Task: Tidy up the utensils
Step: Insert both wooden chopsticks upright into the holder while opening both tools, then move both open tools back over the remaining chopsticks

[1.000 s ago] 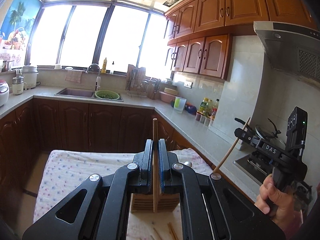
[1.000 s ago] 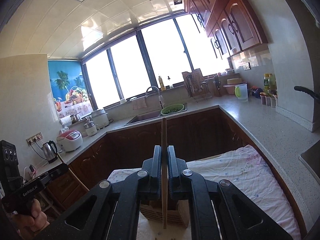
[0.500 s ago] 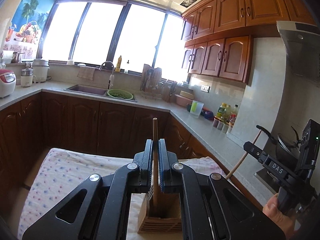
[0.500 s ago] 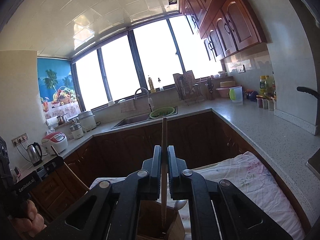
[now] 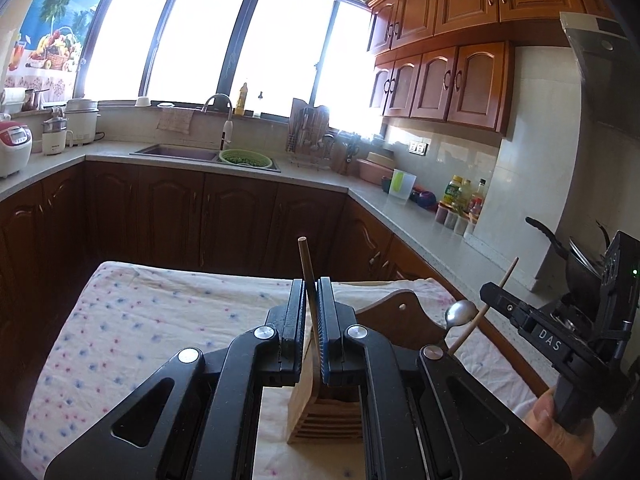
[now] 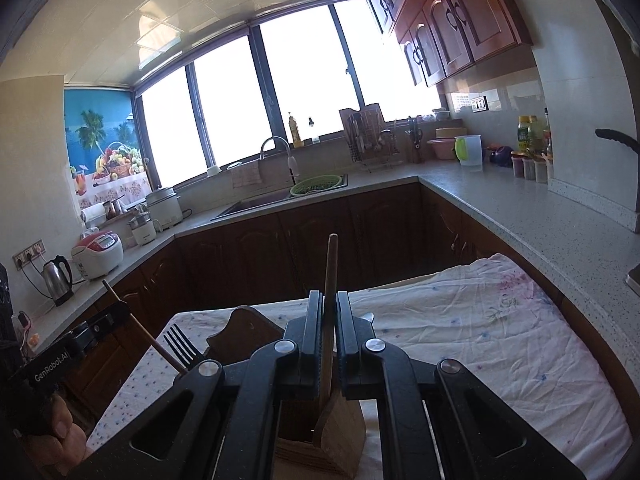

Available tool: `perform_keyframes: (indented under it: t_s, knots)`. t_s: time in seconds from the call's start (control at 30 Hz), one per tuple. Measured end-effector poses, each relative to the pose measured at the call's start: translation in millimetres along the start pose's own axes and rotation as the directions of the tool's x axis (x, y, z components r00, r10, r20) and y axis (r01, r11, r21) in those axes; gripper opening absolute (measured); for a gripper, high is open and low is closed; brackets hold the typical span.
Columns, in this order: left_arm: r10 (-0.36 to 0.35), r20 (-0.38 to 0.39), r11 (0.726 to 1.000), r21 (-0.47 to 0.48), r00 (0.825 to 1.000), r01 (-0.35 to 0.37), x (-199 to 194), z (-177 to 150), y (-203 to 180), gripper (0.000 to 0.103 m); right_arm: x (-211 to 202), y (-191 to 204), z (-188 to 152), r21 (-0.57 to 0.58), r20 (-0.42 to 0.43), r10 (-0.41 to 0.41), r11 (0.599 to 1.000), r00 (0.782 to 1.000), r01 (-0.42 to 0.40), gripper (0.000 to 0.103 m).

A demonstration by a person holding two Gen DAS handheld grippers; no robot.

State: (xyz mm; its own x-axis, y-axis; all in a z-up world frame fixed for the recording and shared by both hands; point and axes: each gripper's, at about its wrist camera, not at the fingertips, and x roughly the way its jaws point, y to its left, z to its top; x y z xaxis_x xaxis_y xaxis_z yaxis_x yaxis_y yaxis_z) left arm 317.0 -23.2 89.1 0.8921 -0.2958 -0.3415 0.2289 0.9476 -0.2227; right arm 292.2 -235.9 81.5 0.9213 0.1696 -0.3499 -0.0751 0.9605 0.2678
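1. Left wrist view: the left tool (image 5: 311,322) is clamped on a thin round wooden chopstick (image 5: 309,276), which stands near upright between its pads, top end poking above them.
2. Straight below and ahead of the tool sits the slatted wooden utensil holder (image 5: 320,416) on the floral-cloth counter (image 5: 160,320). The upright hold looks chosen so the stick can slide down into the holder.
3. Off to the tool's right, a steel spoon (image 5: 460,314) already stands in the holder.
4. The right tool is seen from outside at the far right, a stick running through it.
5. Right wrist view: the right tool (image 6: 329,340) grips a flat wooden spatula (image 6: 329,280), handle up. Its blade dips into the holder, beside the front wall.
6. To the tool's left, a dark metal fork (image 6: 180,346) stands tines up. Judged: both pieces are near release.
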Motion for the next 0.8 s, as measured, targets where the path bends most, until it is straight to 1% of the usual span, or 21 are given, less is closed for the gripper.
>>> perform_keyframes:
  t_s: [0.2,0.27,0.3,0.33,0.37,0.4,0.43,0.47,0.5,0.53,0.57,0.6,0.63,0.67,0.7,0.73,0.77,0.8]
  knots:
    - [0.006,-0.007,1.000,-0.001,1.000,-0.006,2,2,0,0.006,0,-2,3,0.012,-0.010,0.007,1.000,1.000,-0.007,0.006]
    - [0.001,-0.014,1.000,-0.003,1.000,-0.001,2,3,0,0.006,1,-2,2,0.022,-0.012,0.015,1.000,1.000,-0.015,0.012]
    - [-0.001,-0.018,1.000,-0.004,1.000,0.001,2,3,-1,0.006,1,-3,3,0.028,-0.014,0.016,0.999,1.000,-0.015,0.013]
    - [-0.007,-0.023,1.000,-0.003,1.000,0.007,2,4,0,0.007,1,-4,3,0.036,-0.015,0.017,0.999,1.000,-0.016,0.019]
    - [-0.012,-0.024,1.000,0.000,1.000,0.012,0,4,-1,0.008,0,-6,4,0.043,-0.012,0.025,0.999,1.000,-0.025,0.031]
    - [-0.008,-0.023,1.000,0.005,1.000,0.009,-2,5,-2,0.012,-2,-8,4,0.052,-0.004,0.032,0.998,0.999,-0.032,0.039]
    - [-0.002,-0.022,1.000,0.007,1.000,0.002,-4,5,-3,0.021,-6,-9,5,0.059,0.009,0.038,0.998,0.999,-0.038,0.051]
    - [-0.001,-0.017,1.000,0.004,1.000,0.001,-7,5,-2,0.026,-10,-10,6,0.064,0.022,0.042,0.997,0.999,-0.044,0.056]
    - [-0.001,-0.009,1.000,-0.002,1.000,0.001,-11,5,-2,0.036,-14,-11,8,0.069,0.034,0.045,0.996,0.998,-0.047,0.060]
    - [0.002,-0.002,1.000,-0.007,1.000,-0.002,-15,5,-1,0.044,-19,-12,10,0.077,0.044,0.051,0.996,0.998,-0.055,0.069]
    - [0.008,0.002,1.000,-0.013,1.000,-0.008,-19,5,0,0.050,-24,-14,11,0.087,0.055,0.059,0.994,0.997,-0.064,0.079]
    - [0.013,0.008,1.000,-0.022,1.000,-0.013,-23,4,1,0.062,-29,-15,13,0.097,0.066,0.065,0.993,0.996,-0.071,0.083]
    - [0.016,0.019,0.999,-0.032,1.000,-0.015,-29,3,2,0.069,-34,-17,14,0.106,0.077,0.068,0.992,0.995,-0.076,0.090]
    - [0.019,0.030,0.999,-0.039,0.999,-0.018,-34,2,3,0.071,-40,-18,14,0.110,0.089,0.071,0.991,0.994,-0.081,0.092]
    - [0.026,0.037,0.999,-0.043,0.999,-0.025,-39,1,5,0.076,-47,-19,14,0.113,0.096,0.073,0.990,0.993,-0.083,0.093]
    - [0.035,0.040,0.998,-0.048,0.999,-0.033,-44,-1,6,0.080,-52,-20,14,0.116,0.101,0.076,0.989,0.992,-0.088,0.097]
    - [0.041,0.043,0.998,-0.053,0.998,-0.038,-49,-2,7,0.081,-59,-21,13,0.120,0.106,0.079,0.989,0.991,-0.091,0.102]
    - [0.041,0.045,0.998,-0.059,0.998,-0.039,-54,-5,9,0.081,-65,-22,11,0.125,0.113,0.081,0.988,0.990,-0.095,0.102]
